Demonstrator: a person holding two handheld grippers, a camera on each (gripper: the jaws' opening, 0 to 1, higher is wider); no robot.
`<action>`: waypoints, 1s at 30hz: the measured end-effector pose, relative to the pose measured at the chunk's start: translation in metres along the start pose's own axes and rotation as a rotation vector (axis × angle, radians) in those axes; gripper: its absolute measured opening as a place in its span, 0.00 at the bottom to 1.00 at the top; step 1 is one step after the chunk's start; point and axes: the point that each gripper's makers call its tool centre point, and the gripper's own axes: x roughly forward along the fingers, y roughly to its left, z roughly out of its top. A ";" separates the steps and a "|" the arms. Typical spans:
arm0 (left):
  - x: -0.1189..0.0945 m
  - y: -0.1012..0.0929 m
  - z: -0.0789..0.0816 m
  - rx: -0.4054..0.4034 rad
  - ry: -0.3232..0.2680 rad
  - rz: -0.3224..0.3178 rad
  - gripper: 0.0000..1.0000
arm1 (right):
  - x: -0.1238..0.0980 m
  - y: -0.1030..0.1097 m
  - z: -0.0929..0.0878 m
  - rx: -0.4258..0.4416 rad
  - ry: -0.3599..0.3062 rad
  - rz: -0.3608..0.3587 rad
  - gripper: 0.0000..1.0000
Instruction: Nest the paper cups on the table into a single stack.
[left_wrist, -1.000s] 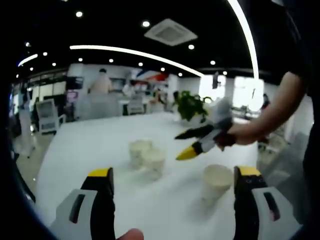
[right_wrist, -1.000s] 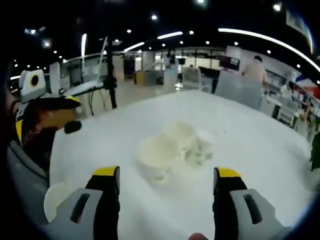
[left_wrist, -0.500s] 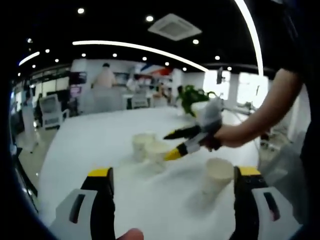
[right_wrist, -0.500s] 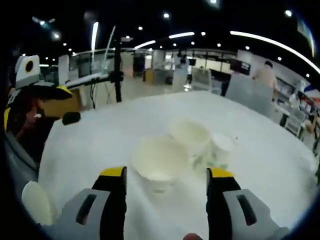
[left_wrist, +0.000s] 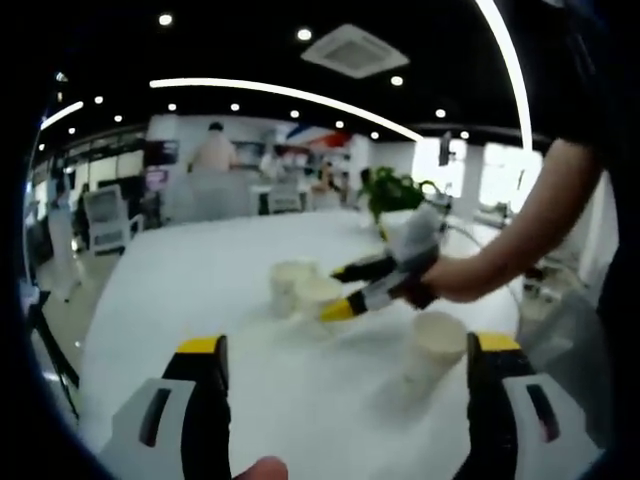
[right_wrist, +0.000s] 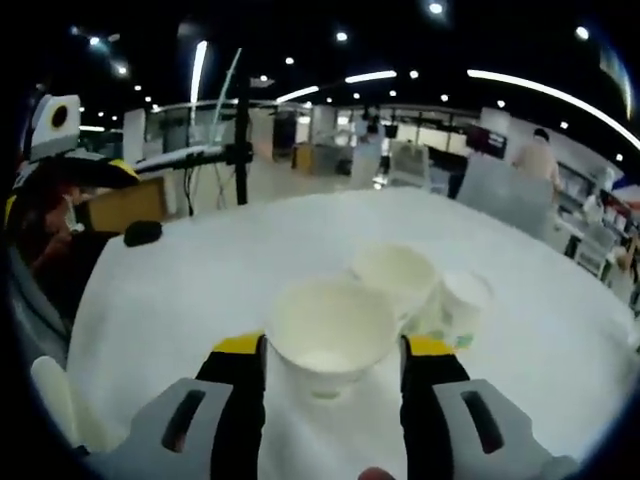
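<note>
Right gripper (right_wrist: 333, 345): we've got its jaws spread either side of the nearest paper cup (right_wrist: 329, 333) on the white table (right_wrist: 180, 290), upright, rim between the yellow tips; can't tell if they touch. Two more cups (right_wrist: 397, 277) sit just behind it. Left gripper (left_wrist: 350, 350) hovers w/ jaws wide apart, nothing between; a lone cup (left_wrist: 437, 343) stands near its right jaw.

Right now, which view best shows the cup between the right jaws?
The right gripper view: the nearest cup sits large between its jaws, open mouth visible. The left gripper view shows it small and blurred at the right gripper.
</note>
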 end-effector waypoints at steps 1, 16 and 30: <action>-0.001 0.000 0.000 0.000 0.002 0.003 0.98 | 0.001 0.001 0.001 0.005 -0.009 0.007 0.49; -0.007 -0.003 -0.013 -0.005 0.042 0.009 0.96 | 0.011 0.003 0.005 0.008 -0.062 0.025 0.42; -0.010 -0.003 -0.005 0.017 0.029 0.012 0.96 | -0.008 -0.005 0.016 0.019 -0.102 0.012 0.39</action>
